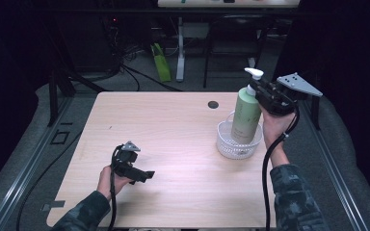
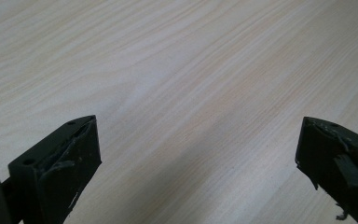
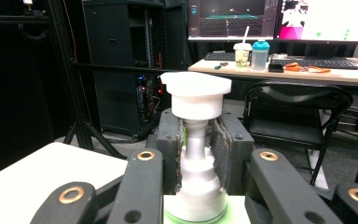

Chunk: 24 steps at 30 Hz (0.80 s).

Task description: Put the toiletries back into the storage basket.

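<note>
A pale green pump bottle (image 1: 246, 115) with a white pump head (image 1: 253, 73) stands upright with its base inside a white mesh basket (image 1: 231, 147) at the table's right. My right gripper (image 1: 259, 91) is shut on the bottle's white neck (image 3: 196, 154), just under the pump head (image 3: 196, 91). The jaws press the neck from both sides. My left gripper (image 1: 147, 175) rests low over the near left part of the wooden table (image 1: 173, 125). It stands open, and between its jaws there is bare wood (image 2: 191, 116).
A dark round hole (image 1: 213, 104) sits in the table near its far edge. Beyond the table stand a black folding chair (image 3: 303, 112), a tripod stand (image 3: 79, 126) and a desk with monitors (image 3: 279, 18). Cables trail from both grippers toward the near edge.
</note>
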Motion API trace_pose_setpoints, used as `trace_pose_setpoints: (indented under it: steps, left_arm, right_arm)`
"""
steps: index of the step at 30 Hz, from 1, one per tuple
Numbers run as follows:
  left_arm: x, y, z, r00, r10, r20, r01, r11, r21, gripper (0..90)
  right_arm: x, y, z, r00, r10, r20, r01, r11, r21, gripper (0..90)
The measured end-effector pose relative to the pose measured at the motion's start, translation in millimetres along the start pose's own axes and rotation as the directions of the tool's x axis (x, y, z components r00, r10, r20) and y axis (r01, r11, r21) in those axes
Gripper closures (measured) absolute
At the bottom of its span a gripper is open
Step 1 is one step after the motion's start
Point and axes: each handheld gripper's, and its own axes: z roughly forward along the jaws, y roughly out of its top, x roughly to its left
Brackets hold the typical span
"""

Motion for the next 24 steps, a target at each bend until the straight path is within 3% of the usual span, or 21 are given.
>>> trace_pose_setpoints:
  steps: [24]
  left_arm:
    - [0.1,0.0,0.2,1.0,0.008,0.0,-0.008,1.0,0.003,0.0]
  right_arm:
    - [-2.8,-31.9,5.7,1.0,0.004,-0.005,-0.003,1.0,0.014,73.7]
